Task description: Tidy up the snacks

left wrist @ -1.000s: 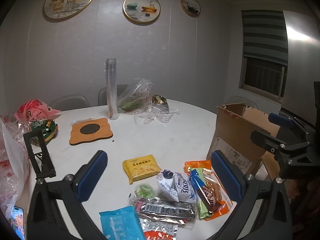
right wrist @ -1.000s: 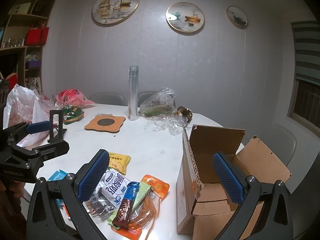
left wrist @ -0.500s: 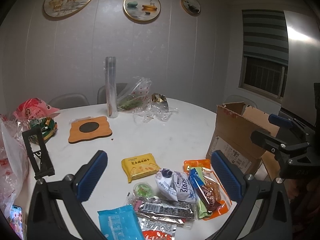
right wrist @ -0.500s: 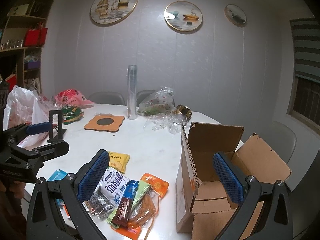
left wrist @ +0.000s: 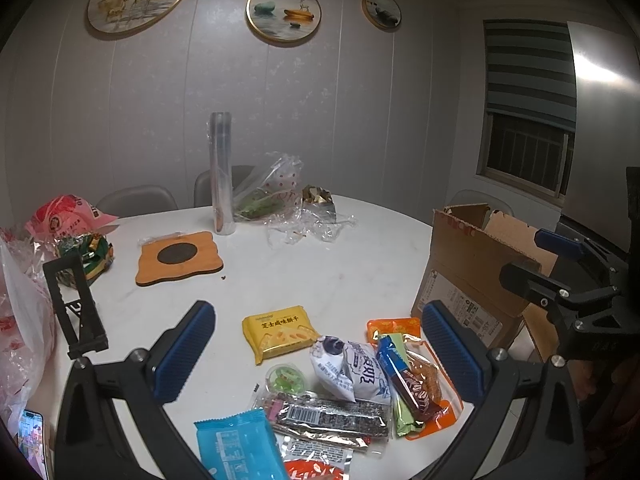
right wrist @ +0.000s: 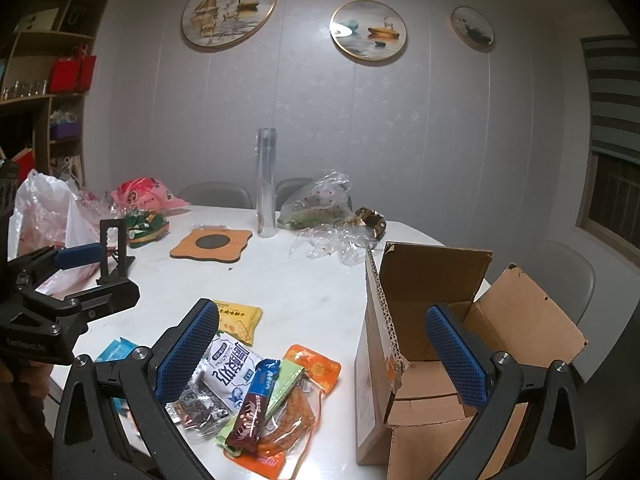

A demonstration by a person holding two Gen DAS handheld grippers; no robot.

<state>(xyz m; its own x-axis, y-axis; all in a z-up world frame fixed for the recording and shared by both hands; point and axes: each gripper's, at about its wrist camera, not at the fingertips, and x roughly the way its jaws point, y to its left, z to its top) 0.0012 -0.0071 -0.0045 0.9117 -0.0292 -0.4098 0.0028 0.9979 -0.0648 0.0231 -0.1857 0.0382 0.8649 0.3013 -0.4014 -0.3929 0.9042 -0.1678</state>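
The left tongs [left wrist: 318,354] are built from a matte black frame whose two arms spread into a wide fork. Each arm ends in a long, rounded blue pad [left wrist: 182,350] with a fine ribbed grip texture. A round silver screw head [left wrist: 137,356] sits on each arm just behind its pad, with another farther back. The right tongs [right wrist: 322,354] have the same make: black fork, blue textured pads [right wrist: 456,360], silver screws [right wrist: 501,357]. Seen from the side in the other camera, their black body carries small silver bolts and faint pale lettering, too small to read.
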